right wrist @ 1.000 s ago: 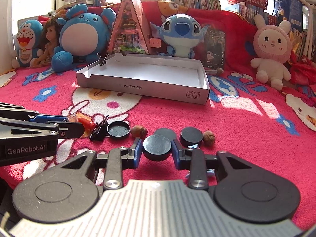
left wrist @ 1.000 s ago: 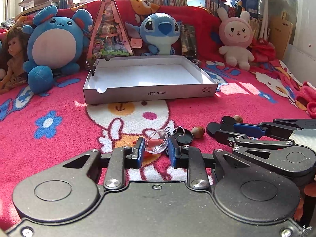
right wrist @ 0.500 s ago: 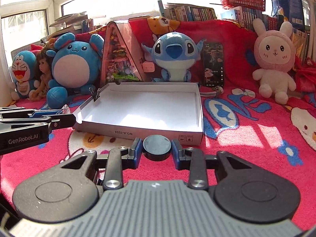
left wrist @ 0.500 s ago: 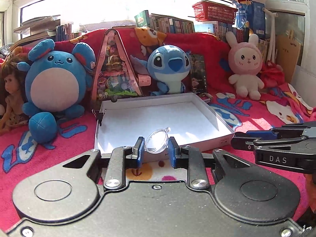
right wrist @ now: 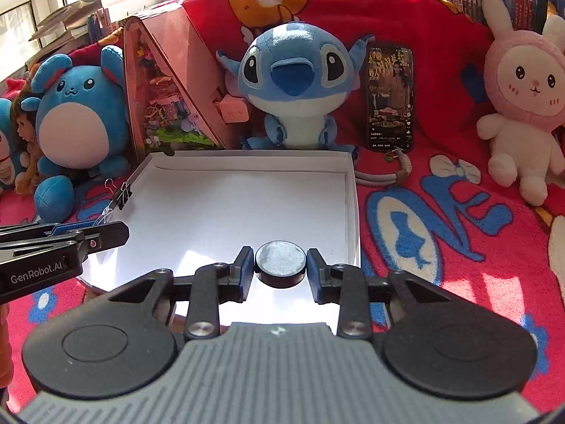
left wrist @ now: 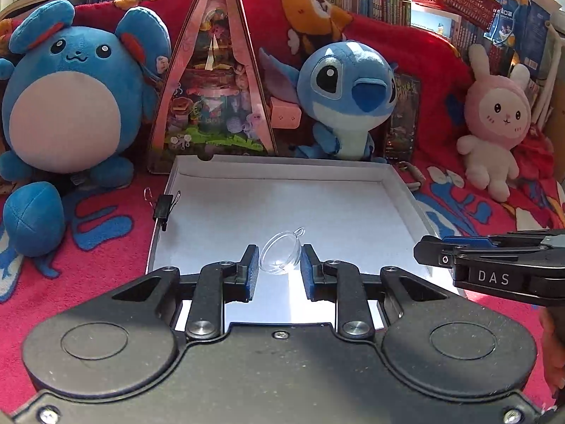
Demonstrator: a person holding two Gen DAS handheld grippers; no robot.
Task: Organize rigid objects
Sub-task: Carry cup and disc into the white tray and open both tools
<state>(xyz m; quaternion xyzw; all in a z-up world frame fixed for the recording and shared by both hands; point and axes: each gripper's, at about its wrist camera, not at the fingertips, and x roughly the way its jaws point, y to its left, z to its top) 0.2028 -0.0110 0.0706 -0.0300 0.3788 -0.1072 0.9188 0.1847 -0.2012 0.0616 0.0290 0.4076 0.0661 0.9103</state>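
Currently at placing step, both grippers over white tray (left wrist: 406,190).
Left gripper (left wrist: 279,265): jaws looked spread slightly wider than clear plastic dome (left wrist: 281,257); contact uncertain, dome just above tray floor.
Right gripper (right wrist: 280,265): black disc (right wrist: 280,263) between jaws, left pad near touching, small gap right.
Judged next: lower, widen jaws, withdraw clear without nudging pieces.

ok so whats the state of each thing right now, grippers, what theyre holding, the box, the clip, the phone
left gripper: shut on the clear half-sphere, over the box
clear half-sphere: held, tilted, above the box floor
right gripper: shut on the black disc, over the box
black disc: held flat
white box: open, nothing inside
binder clip: clamped on the box's left wall
phone: propped upright, screen lit
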